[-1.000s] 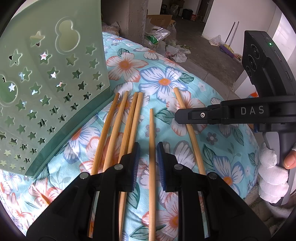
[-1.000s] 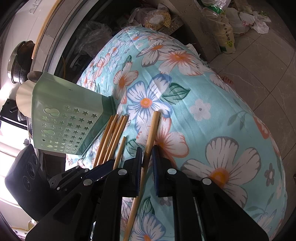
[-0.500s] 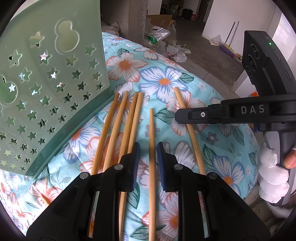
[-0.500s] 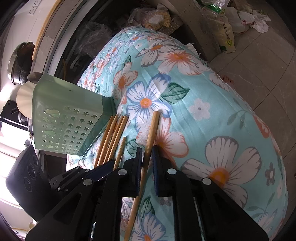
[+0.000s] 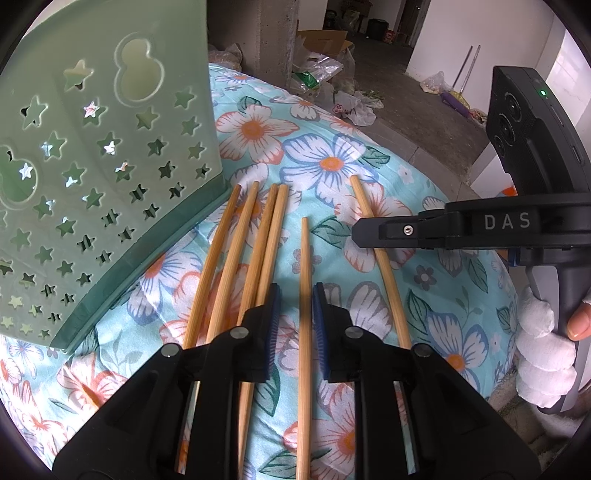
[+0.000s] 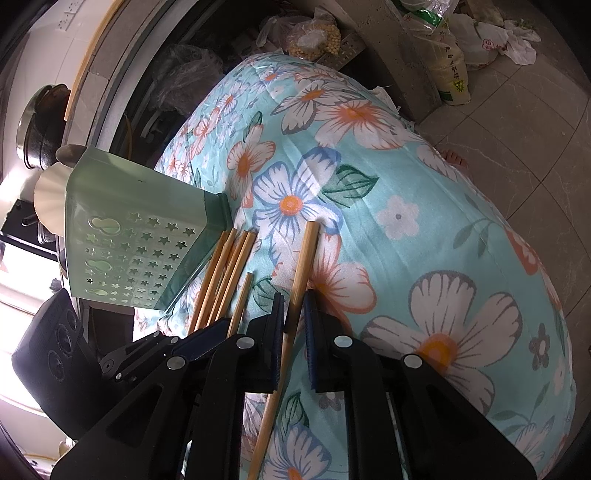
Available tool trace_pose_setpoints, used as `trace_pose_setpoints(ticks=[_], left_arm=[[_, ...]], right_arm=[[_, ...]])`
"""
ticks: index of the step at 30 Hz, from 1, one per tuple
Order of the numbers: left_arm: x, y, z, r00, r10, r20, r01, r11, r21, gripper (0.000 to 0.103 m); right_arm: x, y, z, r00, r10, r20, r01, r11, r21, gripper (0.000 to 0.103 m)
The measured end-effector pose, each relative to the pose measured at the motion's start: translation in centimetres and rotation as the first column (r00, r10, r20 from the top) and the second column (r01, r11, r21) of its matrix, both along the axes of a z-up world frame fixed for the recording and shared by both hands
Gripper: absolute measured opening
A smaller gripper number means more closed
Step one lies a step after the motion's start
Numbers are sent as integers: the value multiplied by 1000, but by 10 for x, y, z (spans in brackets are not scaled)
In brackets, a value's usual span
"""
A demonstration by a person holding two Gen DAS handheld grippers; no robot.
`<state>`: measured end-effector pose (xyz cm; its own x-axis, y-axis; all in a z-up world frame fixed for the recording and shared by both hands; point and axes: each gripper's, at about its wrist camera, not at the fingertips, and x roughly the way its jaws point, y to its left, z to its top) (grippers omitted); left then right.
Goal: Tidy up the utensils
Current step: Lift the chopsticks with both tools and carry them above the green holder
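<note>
**Six chopsticks on flowered cloth, one between each pair of jaws**

Six bamboo chopsticks lying on the turquoise floral cloth, beside a pale green utensil holder with star-shaped holes. Four of them grouped close together just right of the holder's base, tips near its dark green bottom edge. A fifth, the single chopstick, lying apart from the group, passing between the blue pads of the left gripper. Jaws of this gripper apart, a small gap visible on each side of the stick, so not clamped. A sixth, the outer chopstick, lying furthest right and somewhat slanted, running between the fingers of the right gripper. Jaws there also apart; left pad looks very close to the stick or touching it, right pad clearly off it. In the left wrist view, seen from the side across the outer chopstick, marked "DAS". In the right wrist view, the holder standing tilted at the cloth's left edge, with the group of four at its foot. Behind the cloth, plastic bags on the tiled floor
</note>
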<state>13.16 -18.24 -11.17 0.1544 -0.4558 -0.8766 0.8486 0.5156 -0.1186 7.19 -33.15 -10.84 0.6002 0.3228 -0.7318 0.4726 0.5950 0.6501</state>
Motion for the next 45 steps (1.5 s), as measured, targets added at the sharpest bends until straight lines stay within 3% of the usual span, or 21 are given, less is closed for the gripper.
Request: trace_pose_setpoints(ticks=[2, 9, 18, 25, 37, 45], left_arm=[[3, 2, 1, 1000, 9, -1, -9, 1000, -1, 6], [13, 12, 9, 1000, 22, -5, -22, 999, -28, 6], [31, 42, 51, 997, 74, -8, -75, 984, -161, 6], [31, 66, 95, 994, 111, 4, -105, 949, -298, 6], [24, 102, 141, 987, 155, 33, -127, 898, -422, 6], [26, 129, 180, 973, 221, 63, -155, 834, -530, 6]], right_arm=[[-1, -2, 0, 1000, -6, 6, 5, 1000, 16, 10], [-5, -1, 14, 999, -13, 50, 13, 1000, 1, 9], [-21, 1, 58, 986, -7, 168, 21, 997, -77, 8], [-26, 9, 89, 972, 19, 236, 22, 986, -167, 7], [-34, 23, 124, 952, 70, 300, 20, 958, -286, 7], [-37, 21, 140, 938, 84, 336, 26, 950, -310, 7]])
